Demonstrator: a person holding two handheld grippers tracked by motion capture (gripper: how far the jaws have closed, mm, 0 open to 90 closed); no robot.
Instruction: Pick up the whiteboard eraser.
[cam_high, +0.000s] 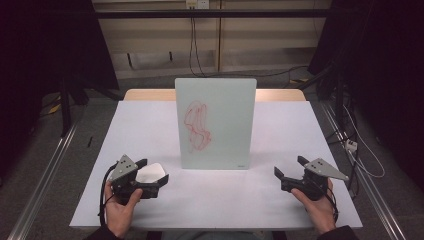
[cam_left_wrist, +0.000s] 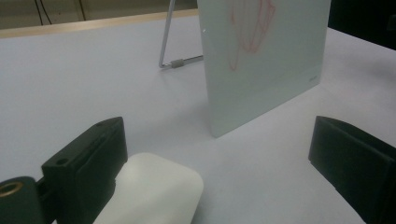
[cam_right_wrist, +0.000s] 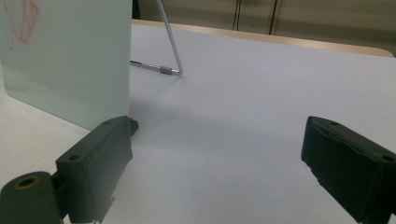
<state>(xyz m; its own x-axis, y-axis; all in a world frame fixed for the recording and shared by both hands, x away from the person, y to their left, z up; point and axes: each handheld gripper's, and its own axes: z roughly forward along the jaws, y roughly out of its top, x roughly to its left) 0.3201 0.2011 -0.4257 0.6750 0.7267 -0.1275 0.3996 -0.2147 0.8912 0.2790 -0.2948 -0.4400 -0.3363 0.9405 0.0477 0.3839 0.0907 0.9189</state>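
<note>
White block (cam_left_wrist: 149, 193) lies between the wide-spread left tool (cam_high: 151, 176); right tool (cam_high: 290, 171) gapes empty.

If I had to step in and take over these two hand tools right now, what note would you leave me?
Left gripper: jaws wide open, a white eraser block between them against one jaw, not clamped.
Right gripper: open, holding nothing, low over the table right of the board.
Whiteboard: upright mid-table on a wire stand, red scribble on its face.
Done: nothing wiped; the scribble is intact.
Left, as a guess: close on the eraser, wipe off the red marks, perhaps steadying the board with the right gripper.
</note>
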